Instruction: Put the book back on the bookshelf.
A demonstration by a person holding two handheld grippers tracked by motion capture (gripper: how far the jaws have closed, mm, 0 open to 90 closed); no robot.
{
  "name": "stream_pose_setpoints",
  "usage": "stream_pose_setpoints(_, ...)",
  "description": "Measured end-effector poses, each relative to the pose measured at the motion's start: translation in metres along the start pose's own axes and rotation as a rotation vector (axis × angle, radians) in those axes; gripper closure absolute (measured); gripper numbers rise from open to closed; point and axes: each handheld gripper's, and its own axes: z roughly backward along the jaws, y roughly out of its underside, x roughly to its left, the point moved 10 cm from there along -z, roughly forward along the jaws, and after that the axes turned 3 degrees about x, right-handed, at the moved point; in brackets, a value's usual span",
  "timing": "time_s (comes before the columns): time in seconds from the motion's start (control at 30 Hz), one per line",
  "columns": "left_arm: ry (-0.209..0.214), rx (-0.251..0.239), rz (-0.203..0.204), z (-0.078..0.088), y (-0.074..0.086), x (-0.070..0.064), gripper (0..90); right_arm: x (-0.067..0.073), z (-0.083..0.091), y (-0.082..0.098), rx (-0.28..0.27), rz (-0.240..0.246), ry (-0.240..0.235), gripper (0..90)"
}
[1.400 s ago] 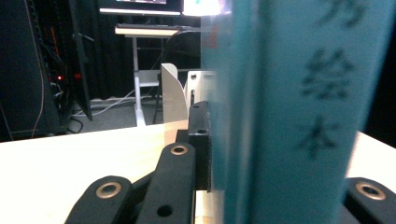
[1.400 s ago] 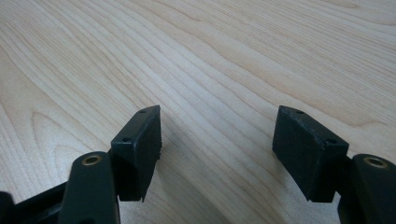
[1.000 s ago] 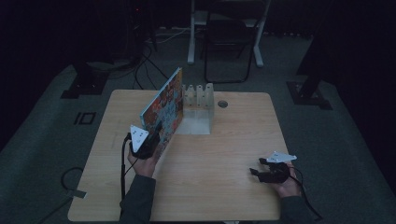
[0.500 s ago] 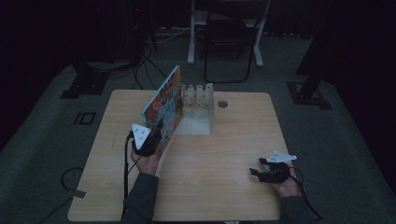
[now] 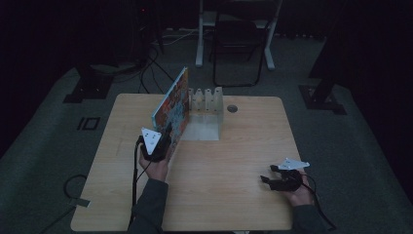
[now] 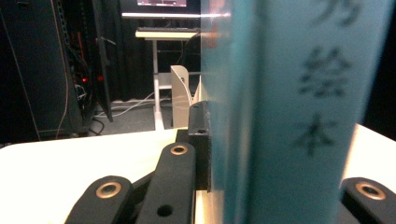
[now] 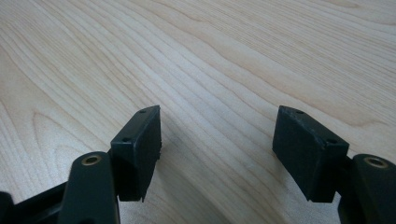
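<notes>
Book (image 5: 173, 103) now stands steeper than a second ago, left tongs (image 5: 163, 141) clamping its near edge; slotted rack (image 5: 207, 97) just right. Right tongs (image 5: 272, 179) idle, parted, empty on worktop (image 5: 234, 156).

A light wooden table (image 5: 234, 185) with rounded corners stands on a dark grey floor (image 5: 350, 146). Toward its far edge sits a white slotted rack (image 5: 206, 114) with upright dividers at the back, and just right of the rack a small round hole (image 5: 232, 108) is set into the tabletop. Dark cables (image 5: 73, 187) trail across the floor to the left of the table.
</notes>
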Motion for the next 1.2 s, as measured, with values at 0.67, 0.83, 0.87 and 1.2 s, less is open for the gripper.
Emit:
stream_pose_setpoints(0.67, -0.055, -0.011, -0.008, -0.01, 0.002, -0.004, 81.4, 0.0, 0.0, 0.0, 0.0, -0.001, -0.002, 32.0)
stream_pose_setpoints(0.83, -0.056, -0.017, -0.019, -0.013, 0.003, -0.006, 81.4, 0.0, 0.0, 0.0, 0.0, -0.001, -0.002, 32.0)
stream_pose_setpoints(0.87, -0.057, -0.015, -0.016, -0.014, 0.004, -0.006, 81.4, 0.0, 0.0, 0.0, 0.0, -0.001, -0.002, 32.0)
stream_pose_setpoints(1.2, -0.064, -0.005, -0.019, -0.019, 0.006, -0.006, 81.4, 0.0, 0.0, 0.0, 0.0, -0.002, -0.003, 32.0)
